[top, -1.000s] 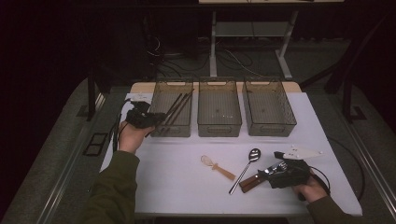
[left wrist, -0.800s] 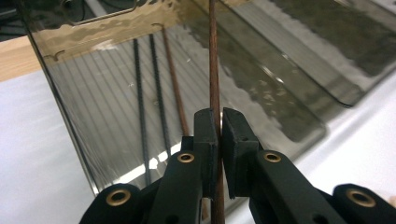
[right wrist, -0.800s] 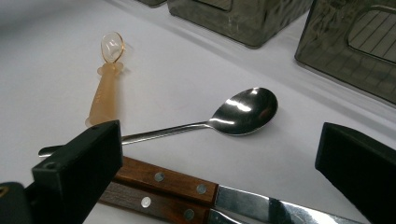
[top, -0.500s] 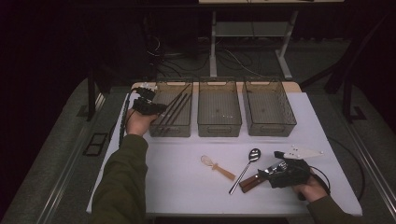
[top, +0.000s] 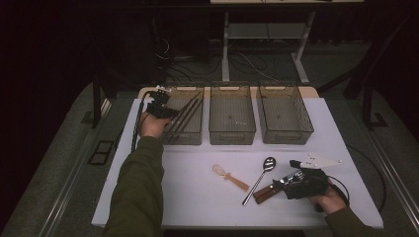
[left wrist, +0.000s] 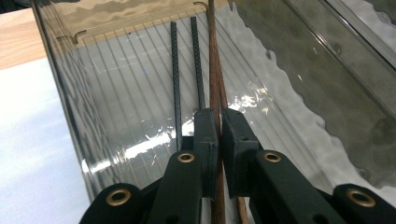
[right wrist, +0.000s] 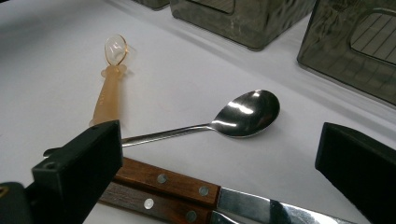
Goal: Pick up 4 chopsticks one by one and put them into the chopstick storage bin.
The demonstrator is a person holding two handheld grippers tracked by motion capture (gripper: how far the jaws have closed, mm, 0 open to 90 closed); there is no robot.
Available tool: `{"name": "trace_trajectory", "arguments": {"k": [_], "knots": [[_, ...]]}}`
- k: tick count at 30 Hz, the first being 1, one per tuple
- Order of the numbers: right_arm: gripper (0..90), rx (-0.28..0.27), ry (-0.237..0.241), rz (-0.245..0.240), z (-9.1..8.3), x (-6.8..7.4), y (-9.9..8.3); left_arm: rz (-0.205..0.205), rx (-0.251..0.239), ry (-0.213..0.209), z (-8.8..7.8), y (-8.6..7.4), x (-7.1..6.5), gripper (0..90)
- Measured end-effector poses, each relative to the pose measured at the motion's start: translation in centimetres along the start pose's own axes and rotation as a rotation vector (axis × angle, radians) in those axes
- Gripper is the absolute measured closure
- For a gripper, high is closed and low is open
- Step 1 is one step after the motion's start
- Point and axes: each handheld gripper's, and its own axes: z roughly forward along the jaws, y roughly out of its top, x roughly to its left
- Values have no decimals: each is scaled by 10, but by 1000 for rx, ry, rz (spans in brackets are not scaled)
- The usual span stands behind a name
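Since one second ago, left gripper (top: pixel 165 109) moved farther over the left bin (top: pixel 190 136), clamping two brown chopsticks (left wrist: pixel 215 70) above two black chopsticks (left wrist: pixel 186 65). Right gripper (top: pixel 282 180) rests open around two knives (right wrist: pixel 163 189), beside one metal spoon (right wrist: pixel 233 114).

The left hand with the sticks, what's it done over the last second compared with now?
The left gripper, shut on brown chopsticks, moved away from the person, up along the left bin. The right gripper, jaws open over the knives, stayed put, like both spoons.
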Motion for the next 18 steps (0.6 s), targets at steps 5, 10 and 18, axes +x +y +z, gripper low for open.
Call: {"name": "trace_trajectory", "arguments": {"k": [5,10,18], "knots": [[8,1,2,0,0,0,0,1,1,23,2,0,0,695],[8,1,1,-1,0,0,0,25,-44,-5,-7,1,1,542],[8,7,-1,-1,0,0,0,61,-121,-82,-20,4,-10,422]]}}
